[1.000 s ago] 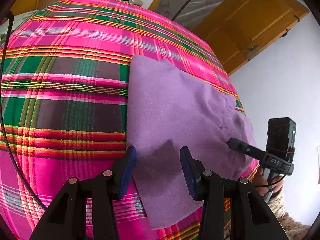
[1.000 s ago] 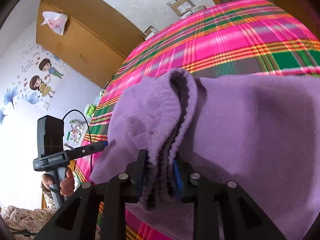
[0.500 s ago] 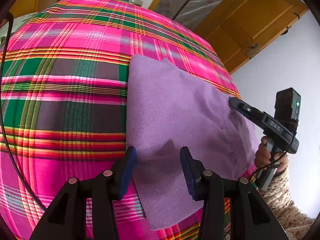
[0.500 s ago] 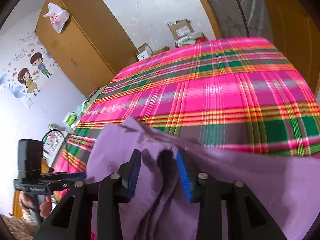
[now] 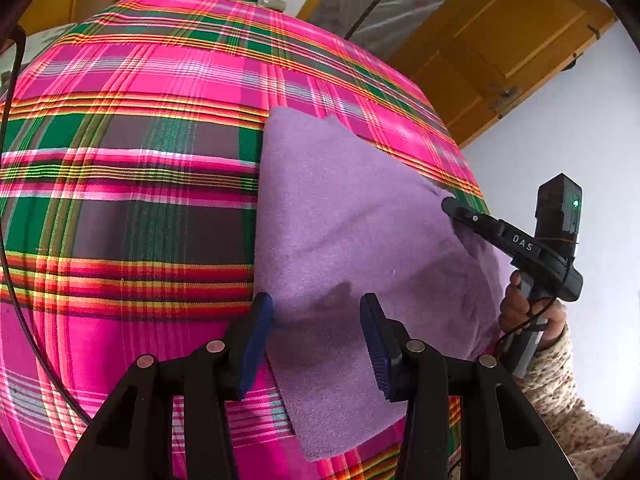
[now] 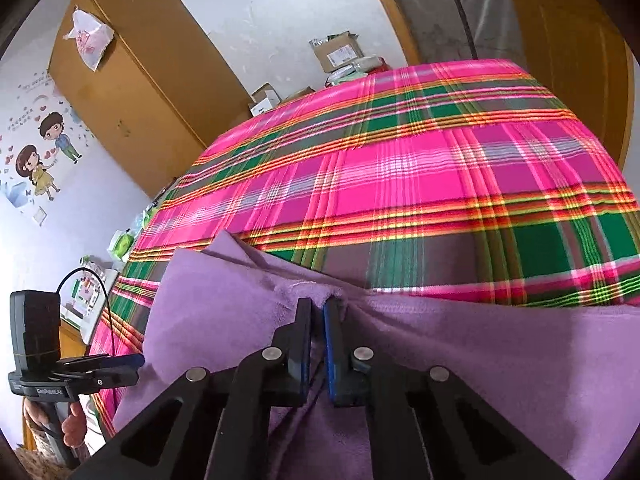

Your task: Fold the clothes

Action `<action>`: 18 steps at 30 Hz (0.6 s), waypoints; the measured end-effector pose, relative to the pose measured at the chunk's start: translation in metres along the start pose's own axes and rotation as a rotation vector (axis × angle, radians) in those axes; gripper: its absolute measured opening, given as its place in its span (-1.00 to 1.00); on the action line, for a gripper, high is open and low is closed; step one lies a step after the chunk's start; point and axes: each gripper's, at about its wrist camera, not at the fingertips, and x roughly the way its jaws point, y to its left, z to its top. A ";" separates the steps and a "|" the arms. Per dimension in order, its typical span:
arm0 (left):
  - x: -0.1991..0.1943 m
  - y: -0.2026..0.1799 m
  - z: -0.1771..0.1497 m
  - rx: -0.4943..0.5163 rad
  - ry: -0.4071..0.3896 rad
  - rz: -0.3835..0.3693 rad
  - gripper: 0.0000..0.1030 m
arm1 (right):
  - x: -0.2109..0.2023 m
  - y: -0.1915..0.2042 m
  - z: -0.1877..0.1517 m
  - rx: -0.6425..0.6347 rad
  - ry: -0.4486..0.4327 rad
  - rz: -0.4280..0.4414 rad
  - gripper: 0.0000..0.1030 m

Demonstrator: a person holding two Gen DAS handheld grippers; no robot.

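A folded purple garment lies on a pink and green plaid bedspread. My left gripper hovers open over the garment's near left edge; the cloth lies under its spread pads, which do not press it. My right gripper is closing, its blue pads pinching a small ridge of the purple garment at its far edge. From the left wrist, the right gripper shows at the cloth's right corner, held by a hand. The left gripper appears at the lower left of the right wrist view.
The plaid bedspread stretches well beyond the garment. A brown wardrobe with a plastic bag stands on the left, cardboard boxes behind the bed. A wooden door is at the right. A black cable hangs over the left edge.
My right gripper let go of a bunched fold, moved along the garment to its far right corner, and narrowed its jaws onto the cloth edge there. The left gripper stayed put.
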 end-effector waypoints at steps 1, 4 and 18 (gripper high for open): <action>0.000 -0.001 0.000 0.001 0.000 0.004 -0.08 | -0.001 0.000 0.000 -0.001 0.005 0.002 -0.81; -0.001 -0.001 0.000 0.001 -0.001 0.009 -0.08 | -0.018 0.006 -0.003 -0.036 -0.028 -0.007 -0.78; -0.009 0.006 -0.005 -0.027 0.003 0.014 -0.08 | -0.036 0.045 -0.065 -0.253 -0.003 -0.066 -0.78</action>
